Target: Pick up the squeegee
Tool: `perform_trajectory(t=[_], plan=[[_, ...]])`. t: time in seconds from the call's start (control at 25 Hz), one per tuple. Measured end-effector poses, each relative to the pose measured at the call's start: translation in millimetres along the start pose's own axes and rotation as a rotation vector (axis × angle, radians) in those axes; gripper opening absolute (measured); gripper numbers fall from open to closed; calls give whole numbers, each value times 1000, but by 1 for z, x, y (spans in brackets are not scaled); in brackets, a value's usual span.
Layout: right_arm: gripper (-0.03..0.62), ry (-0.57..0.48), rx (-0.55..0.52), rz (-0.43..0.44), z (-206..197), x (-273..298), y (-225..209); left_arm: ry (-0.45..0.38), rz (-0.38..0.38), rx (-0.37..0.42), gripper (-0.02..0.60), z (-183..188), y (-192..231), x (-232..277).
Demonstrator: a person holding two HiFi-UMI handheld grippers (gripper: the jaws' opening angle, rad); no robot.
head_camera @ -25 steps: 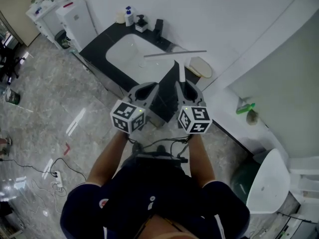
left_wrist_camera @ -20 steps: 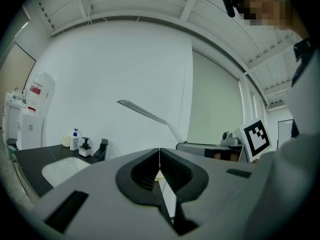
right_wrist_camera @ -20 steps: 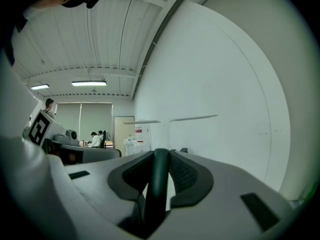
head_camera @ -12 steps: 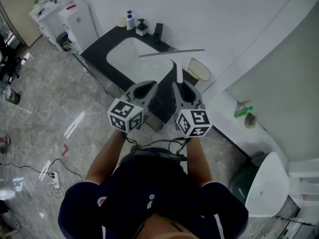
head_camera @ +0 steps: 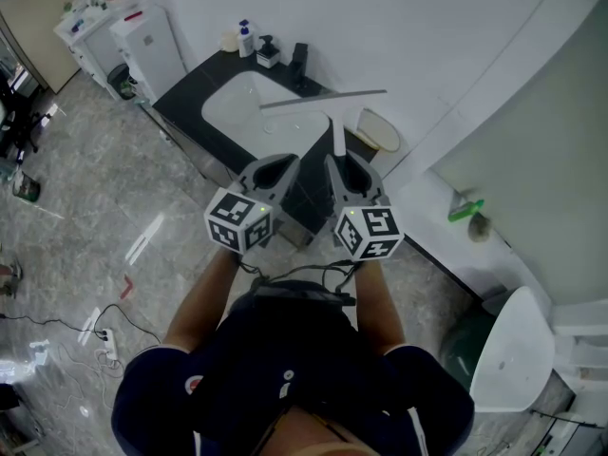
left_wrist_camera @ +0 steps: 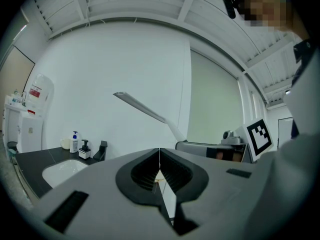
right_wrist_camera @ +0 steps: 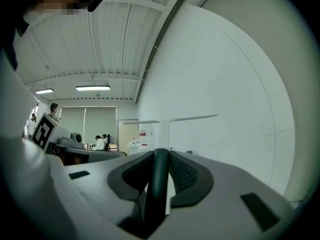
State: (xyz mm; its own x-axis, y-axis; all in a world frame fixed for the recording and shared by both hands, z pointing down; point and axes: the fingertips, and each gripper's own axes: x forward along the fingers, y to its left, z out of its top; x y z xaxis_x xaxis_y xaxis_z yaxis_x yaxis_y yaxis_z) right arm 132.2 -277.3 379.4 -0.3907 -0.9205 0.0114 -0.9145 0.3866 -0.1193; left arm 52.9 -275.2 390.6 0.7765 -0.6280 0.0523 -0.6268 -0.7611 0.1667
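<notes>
The squeegee (head_camera: 323, 98) is in the air over the sink, its long pale blade level and its handle running back between the jaws of my right gripper (head_camera: 343, 167), which is shut on it. In the right gripper view the dark handle (right_wrist_camera: 159, 179) fills the gap between the jaws of that gripper (right_wrist_camera: 161, 154), and the blade (right_wrist_camera: 192, 118) shows crosswise ahead against the white wall. My left gripper (head_camera: 272, 170) is beside it, a little to the left, shut with nothing in it. In the left gripper view, my left gripper (left_wrist_camera: 159, 151) shows its jaws meeting, and the squeegee (left_wrist_camera: 140, 106) slants up to the right.
Below lies a black counter (head_camera: 195, 84) with a white sink (head_camera: 220, 96), a faucet (head_camera: 301, 55) and soap bottles (head_camera: 246, 34) at the wall. A round bin (head_camera: 382, 129) stands right of it. A white cabinet (head_camera: 147, 36) is at the left, a toilet (head_camera: 513, 350) at the lower right.
My right gripper has lifted the squeegee slightly; its blade now sits a bit higher and further left in the head view. The left gripper has hardly moved.
</notes>
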Motion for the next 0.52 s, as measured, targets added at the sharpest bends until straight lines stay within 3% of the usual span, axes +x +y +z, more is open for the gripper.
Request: perform_trajectory(t=[0.52], plan=[[104,0,-9,1,2,-1,1,6,-6,3,12,-1,-2,0]])
